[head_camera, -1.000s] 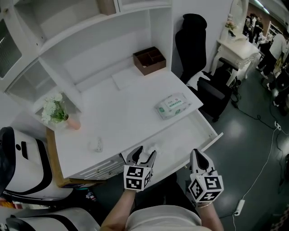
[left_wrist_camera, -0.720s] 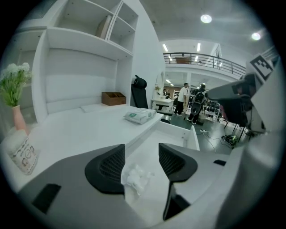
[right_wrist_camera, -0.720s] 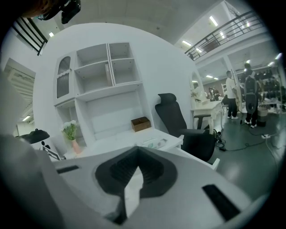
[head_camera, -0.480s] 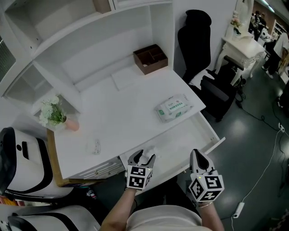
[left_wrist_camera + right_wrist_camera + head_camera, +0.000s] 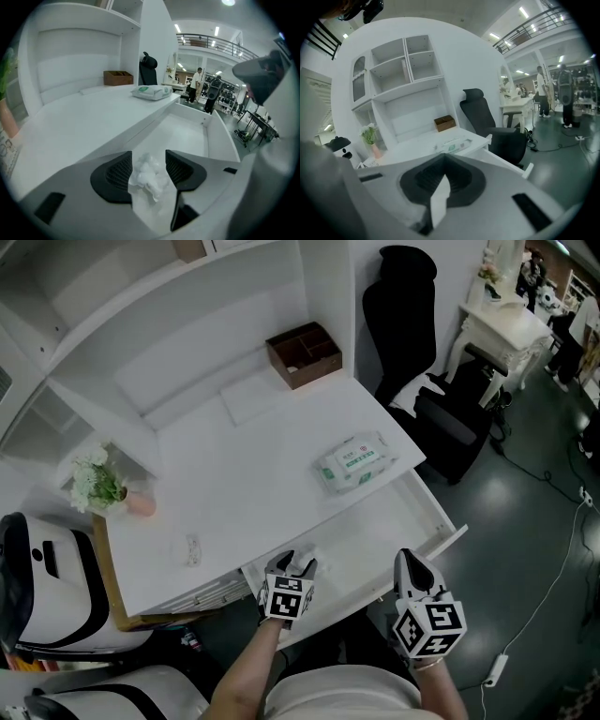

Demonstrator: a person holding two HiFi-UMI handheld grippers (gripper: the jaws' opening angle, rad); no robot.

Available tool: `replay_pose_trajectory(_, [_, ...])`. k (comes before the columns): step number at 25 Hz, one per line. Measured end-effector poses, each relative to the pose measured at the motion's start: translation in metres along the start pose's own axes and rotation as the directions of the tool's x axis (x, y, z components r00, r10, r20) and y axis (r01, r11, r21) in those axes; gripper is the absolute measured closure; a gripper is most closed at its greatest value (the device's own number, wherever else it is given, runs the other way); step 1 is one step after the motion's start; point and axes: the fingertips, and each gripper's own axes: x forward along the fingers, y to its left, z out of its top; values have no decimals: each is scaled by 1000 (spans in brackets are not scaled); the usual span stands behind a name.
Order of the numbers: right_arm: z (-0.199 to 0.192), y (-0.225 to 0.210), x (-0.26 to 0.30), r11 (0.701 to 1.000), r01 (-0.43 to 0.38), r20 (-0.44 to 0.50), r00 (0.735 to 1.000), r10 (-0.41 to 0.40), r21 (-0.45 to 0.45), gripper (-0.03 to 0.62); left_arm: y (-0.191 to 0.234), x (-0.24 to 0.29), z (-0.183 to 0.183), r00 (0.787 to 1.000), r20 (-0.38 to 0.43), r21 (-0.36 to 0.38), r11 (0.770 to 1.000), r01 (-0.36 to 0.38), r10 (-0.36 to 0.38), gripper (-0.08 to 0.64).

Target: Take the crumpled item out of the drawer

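A crumpled white tissue (image 5: 149, 176) sits between the black pads of my left gripper (image 5: 148, 169), which is shut on it. In the head view that gripper (image 5: 292, 567) hangs over the left end of the open white drawer (image 5: 420, 517), with the tissue (image 5: 306, 565) showing at its tips. The drawer's bare floor (image 5: 187, 131) stretches ahead of the jaws. My right gripper (image 5: 410, 569) hovers near the drawer's front edge, shut with nothing in it; in the right gripper view its jaws (image 5: 443, 180) meet at the tips.
On the white desk (image 5: 253, 474) lie a pack of wet wipes (image 5: 352, 462), a brown box (image 5: 304, 354) at the back, a small flower vase (image 5: 94, 486) at the left and a little clear object (image 5: 192, 549). A black office chair (image 5: 403, 315) stands to the right.
The left gripper's jaws have narrowed onto the crumpled tissue at the drawer's left end. The right gripper has stayed where it was. The head view has shifted slightly.
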Motion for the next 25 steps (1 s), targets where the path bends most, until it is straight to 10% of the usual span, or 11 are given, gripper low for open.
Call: replay_pose_trajectory(25, [-2,-29,19,1000,-2,-40,999,3,19,591,7,69,-68,959,-285,-115,993,-22,-12,347])
